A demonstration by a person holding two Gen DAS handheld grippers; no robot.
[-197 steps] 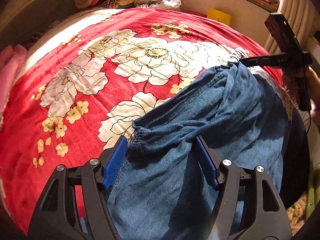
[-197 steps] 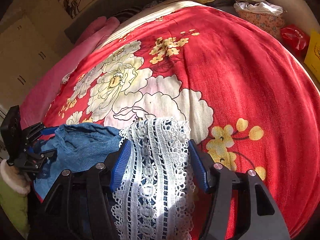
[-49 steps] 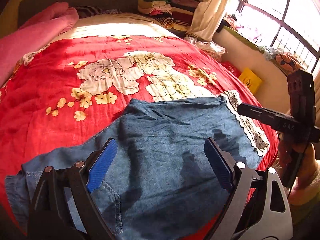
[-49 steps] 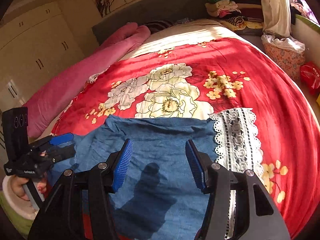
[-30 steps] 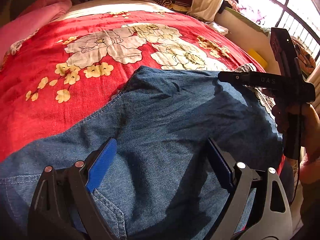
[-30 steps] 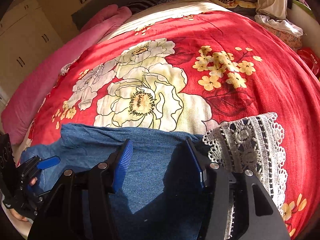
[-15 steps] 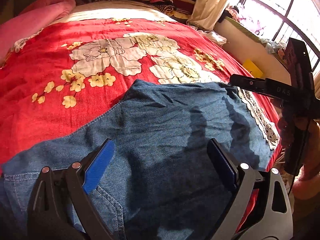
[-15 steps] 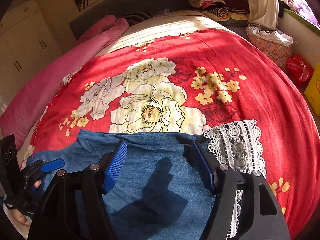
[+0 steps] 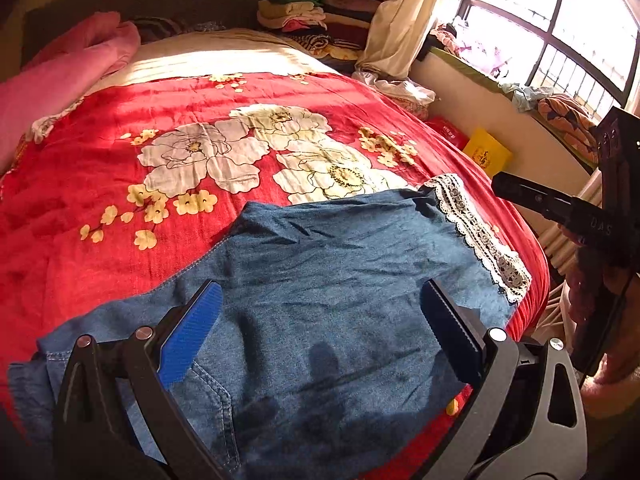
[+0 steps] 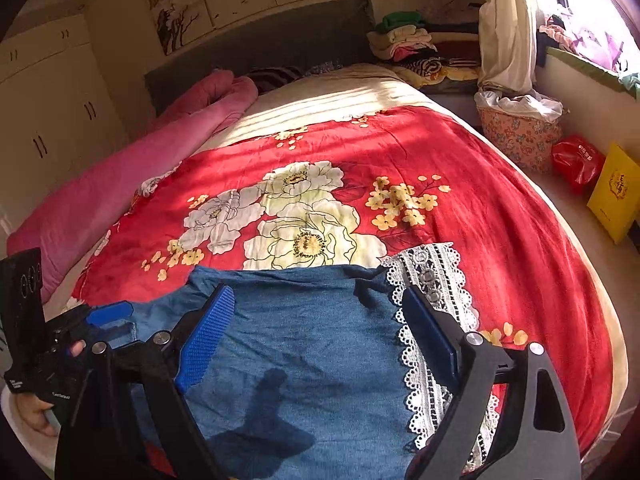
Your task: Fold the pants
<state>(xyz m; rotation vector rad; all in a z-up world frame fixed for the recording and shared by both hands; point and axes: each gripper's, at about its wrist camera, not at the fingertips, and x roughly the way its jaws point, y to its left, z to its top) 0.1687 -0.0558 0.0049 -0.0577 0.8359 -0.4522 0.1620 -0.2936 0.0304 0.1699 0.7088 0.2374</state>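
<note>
Blue denim pants [image 9: 320, 300] with a white lace hem [image 9: 480, 232] lie flat on the near part of a red floral bedspread [image 9: 100, 184]. My left gripper [image 9: 320, 332] is open and empty, hovering above the waist end. My right gripper [image 10: 316, 332] is open and empty above the hem end, where the pants [image 10: 304, 340] and lace hem [image 10: 436, 280] show. The right gripper also shows at the right edge of the left wrist view [image 9: 560, 204]. The left gripper shows at the left edge of the right wrist view [image 10: 92, 320].
A pink quilt [image 10: 120, 184] lies along the bed's left side. Folded clothes [image 10: 404, 44] are stacked by the headboard. A floral basket [image 10: 516, 136], a red bag [image 10: 576, 160] and a yellow box [image 10: 616, 192] stand on the floor right of the bed, below the window [image 9: 560, 24].
Both grippers have let go of the pants, which now lie flat. Over the last second both grippers have risen and pulled back from the cloth.
</note>
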